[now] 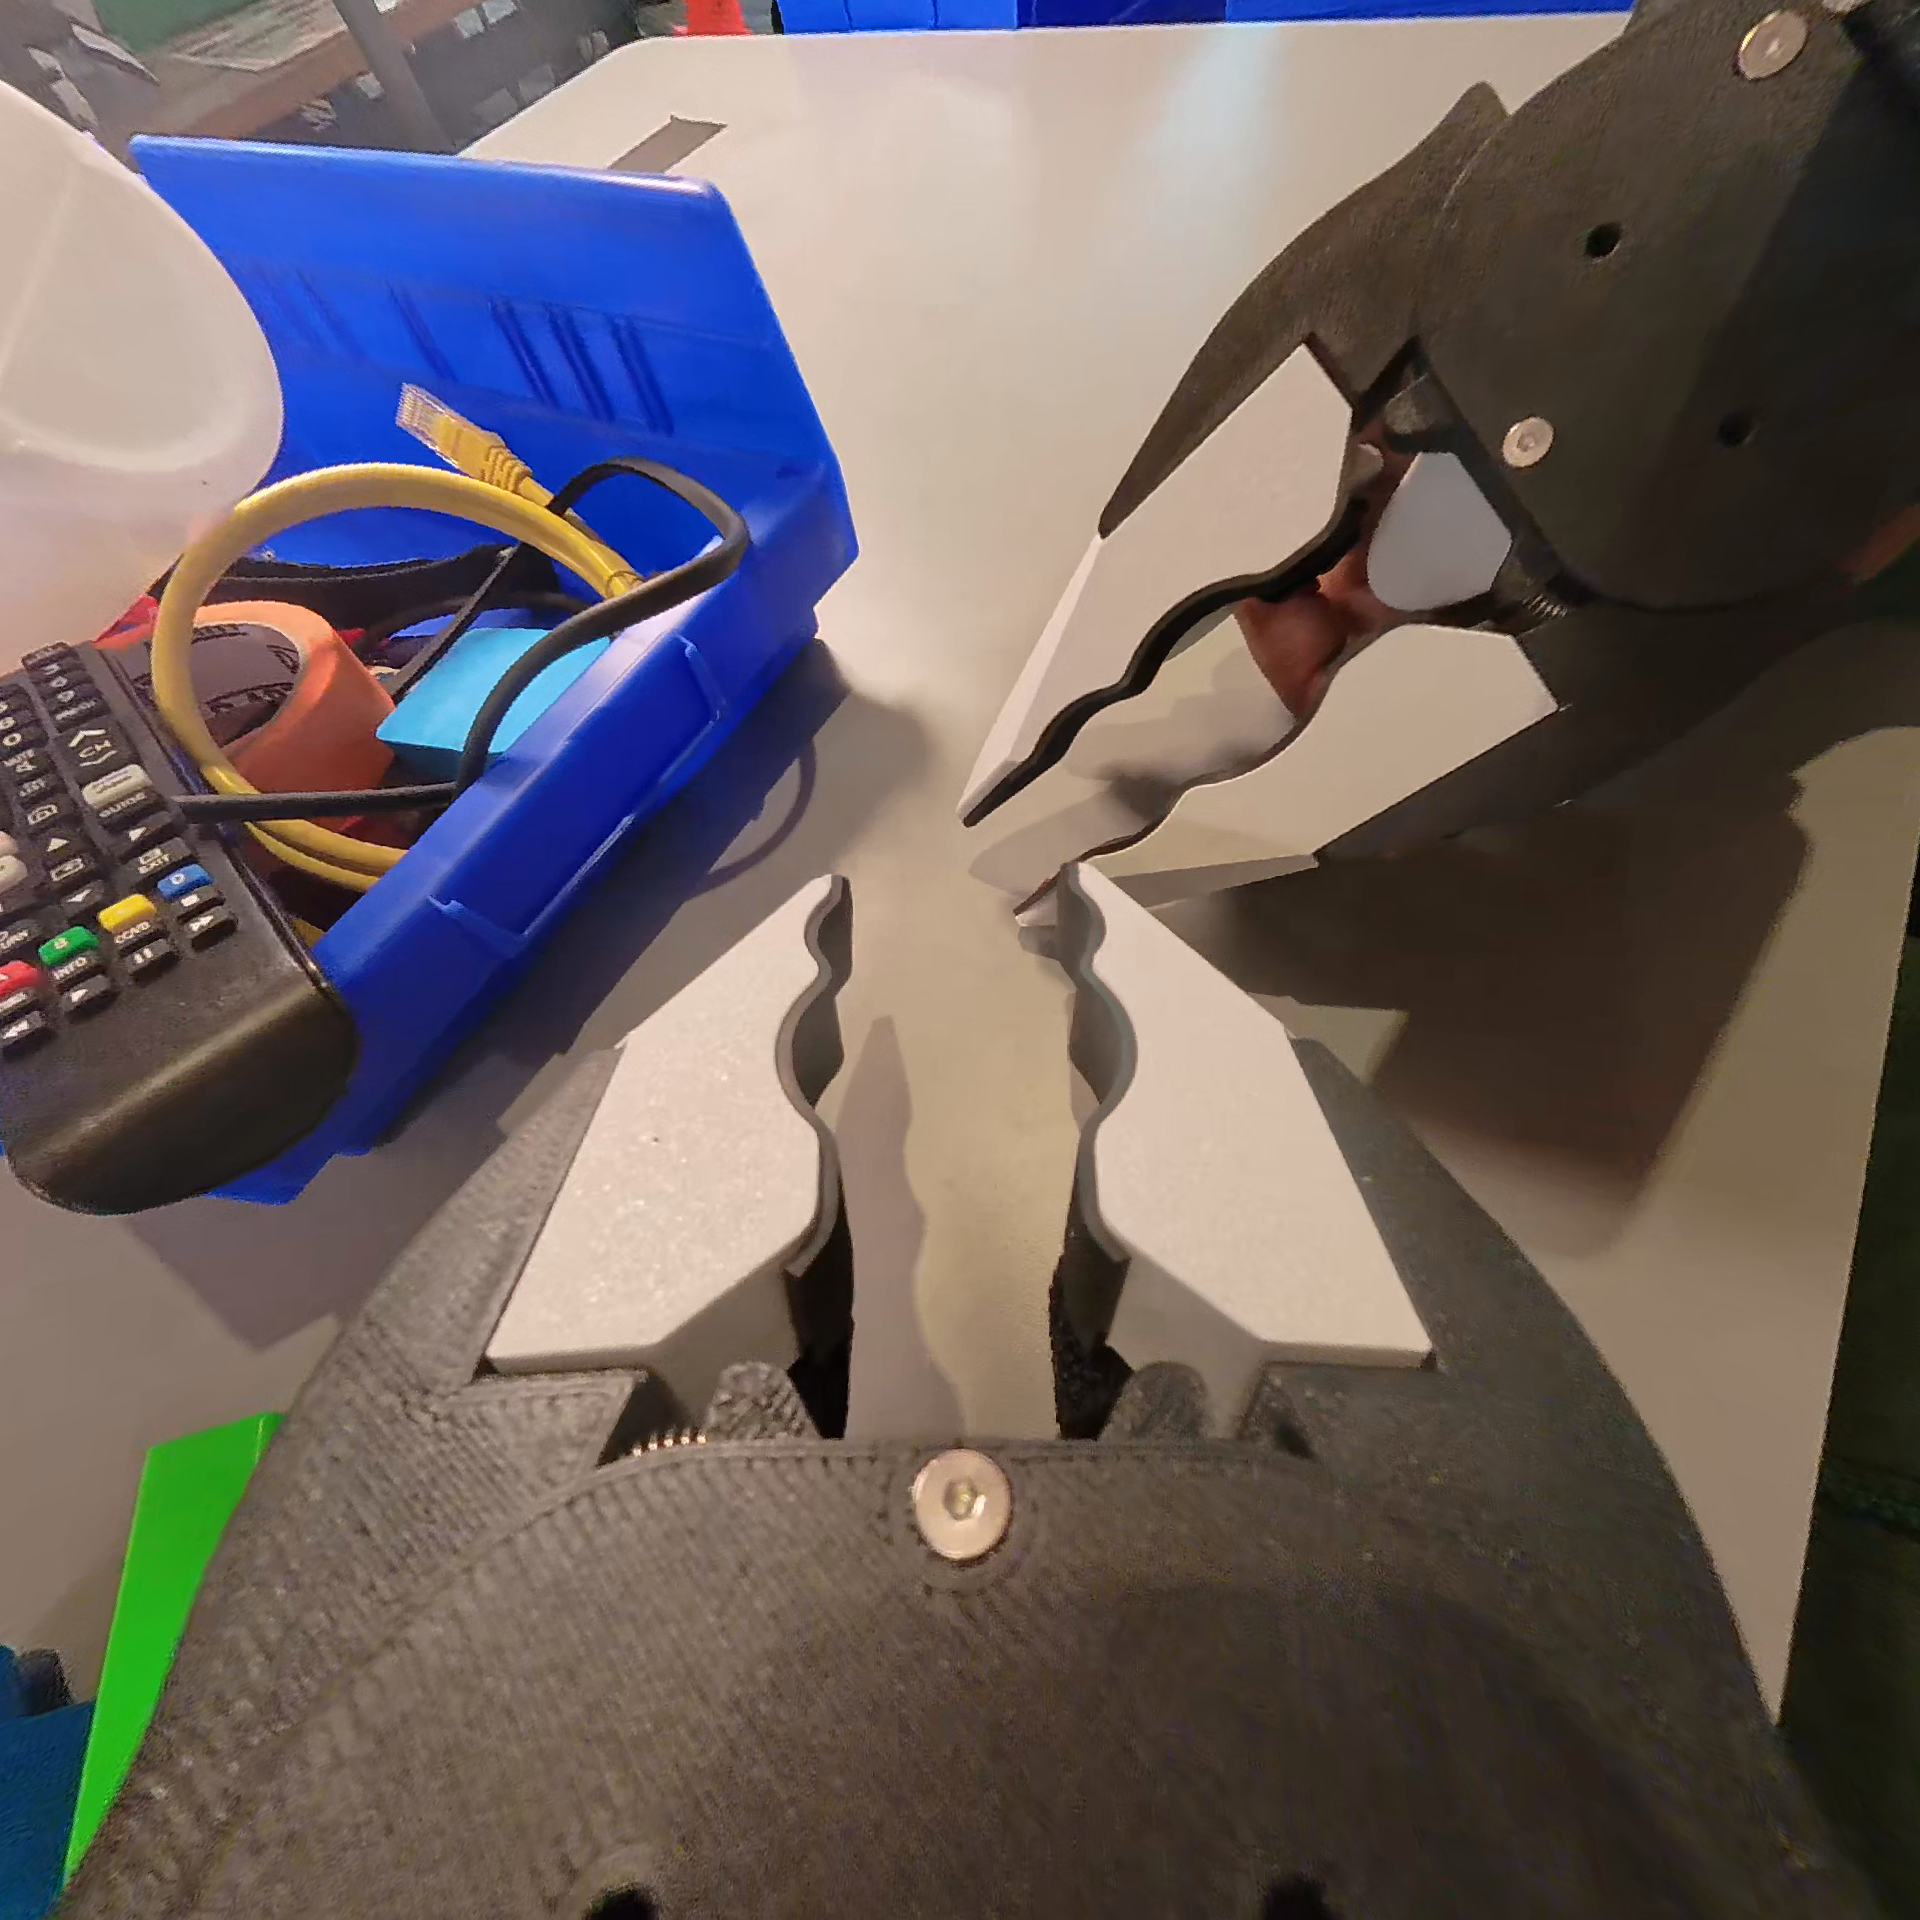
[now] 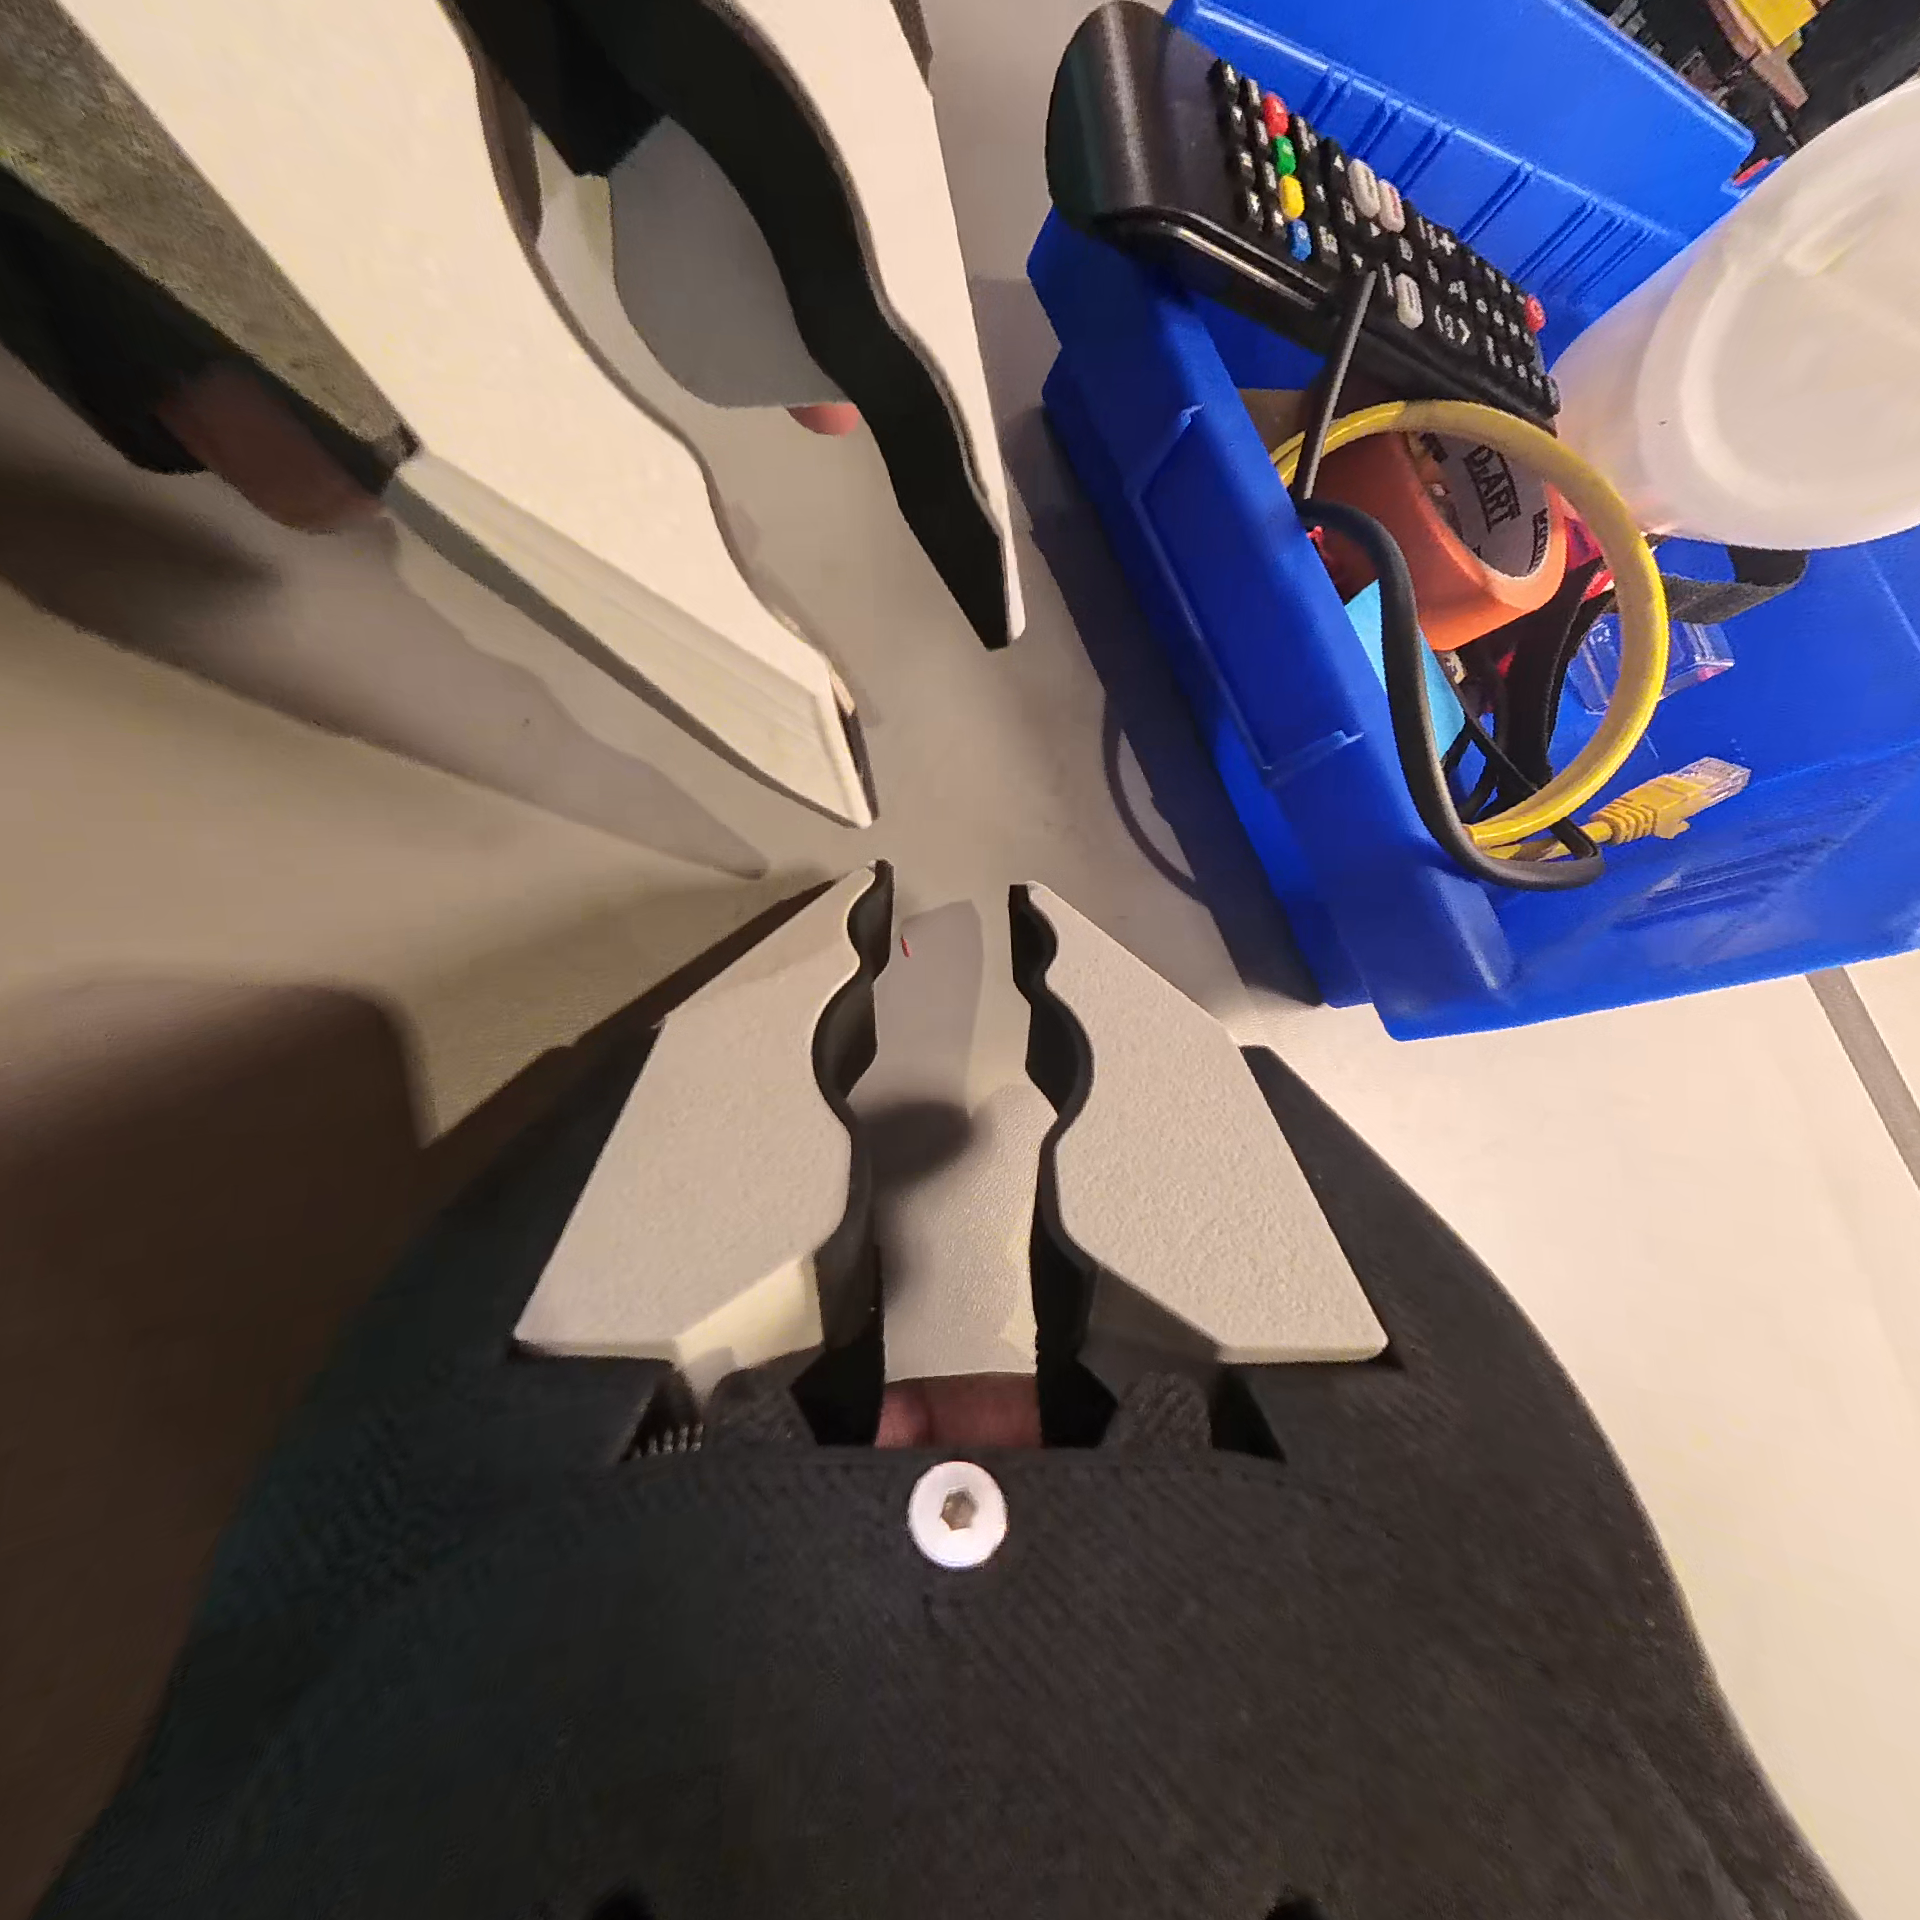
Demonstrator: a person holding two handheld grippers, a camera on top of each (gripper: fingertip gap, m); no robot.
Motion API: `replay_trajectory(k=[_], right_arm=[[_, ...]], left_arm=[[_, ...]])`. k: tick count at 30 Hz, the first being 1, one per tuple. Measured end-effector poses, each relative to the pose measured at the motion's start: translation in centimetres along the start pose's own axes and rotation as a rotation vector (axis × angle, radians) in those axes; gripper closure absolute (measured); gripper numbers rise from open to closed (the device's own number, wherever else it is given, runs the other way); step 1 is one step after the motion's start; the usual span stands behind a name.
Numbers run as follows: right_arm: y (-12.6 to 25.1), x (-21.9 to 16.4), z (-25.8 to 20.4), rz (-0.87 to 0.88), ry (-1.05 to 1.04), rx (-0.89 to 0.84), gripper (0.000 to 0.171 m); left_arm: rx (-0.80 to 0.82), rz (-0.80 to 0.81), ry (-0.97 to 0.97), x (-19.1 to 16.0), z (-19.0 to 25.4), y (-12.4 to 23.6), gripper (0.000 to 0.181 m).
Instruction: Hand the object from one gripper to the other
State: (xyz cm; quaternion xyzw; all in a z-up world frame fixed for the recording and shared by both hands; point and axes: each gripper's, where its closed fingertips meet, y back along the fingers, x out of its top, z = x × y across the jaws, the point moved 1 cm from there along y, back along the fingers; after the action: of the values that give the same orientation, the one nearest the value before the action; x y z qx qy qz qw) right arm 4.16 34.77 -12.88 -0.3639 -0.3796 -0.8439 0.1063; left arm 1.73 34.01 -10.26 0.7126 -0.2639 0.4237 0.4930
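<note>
My left gripper (image 1: 956,883) is open and empty, low over the grey table (image 1: 987,312). My right gripper (image 2: 951,883) is also open, with a narrower gap and nothing between its fingers. The two point at each other with tips almost touching. The right gripper (image 1: 997,862) shows at the upper right of the left wrist view, and the left gripper (image 2: 932,727) at the upper left of the right wrist view. No object is held by either. A blue bin (image 1: 582,831) beside them holds a black remote (image 1: 135,935), a yellow cable (image 1: 343,488) and an orange tape roll (image 1: 312,707).
The bin (image 2: 1195,582) also holds a black cable (image 2: 1403,623) and a translucent white container (image 2: 1766,343), with the remote (image 2: 1351,239) leaning over its rim. A green sheet (image 1: 177,1558) lies at the near left. The table edge (image 1: 1849,1143) runs close on the right. Both grippers' tips are close together, under 4 cm apart.
</note>
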Motion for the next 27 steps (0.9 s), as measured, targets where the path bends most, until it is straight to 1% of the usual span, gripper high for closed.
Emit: replay_trajectory(k=[13,27], right_arm=[[-0.11,0.08,-0.07,0.003,0.016,-0.004,0.149],[-0.21,0.12,-0.07,0.005,0.025,-0.008,0.149]], left_arm=[[0.01,-0.042,-0.053,-0.47,0.41,-0.45,0.141],[0.006,-0.05,-0.051,-0.59,0.4,-0.57,0.141]])
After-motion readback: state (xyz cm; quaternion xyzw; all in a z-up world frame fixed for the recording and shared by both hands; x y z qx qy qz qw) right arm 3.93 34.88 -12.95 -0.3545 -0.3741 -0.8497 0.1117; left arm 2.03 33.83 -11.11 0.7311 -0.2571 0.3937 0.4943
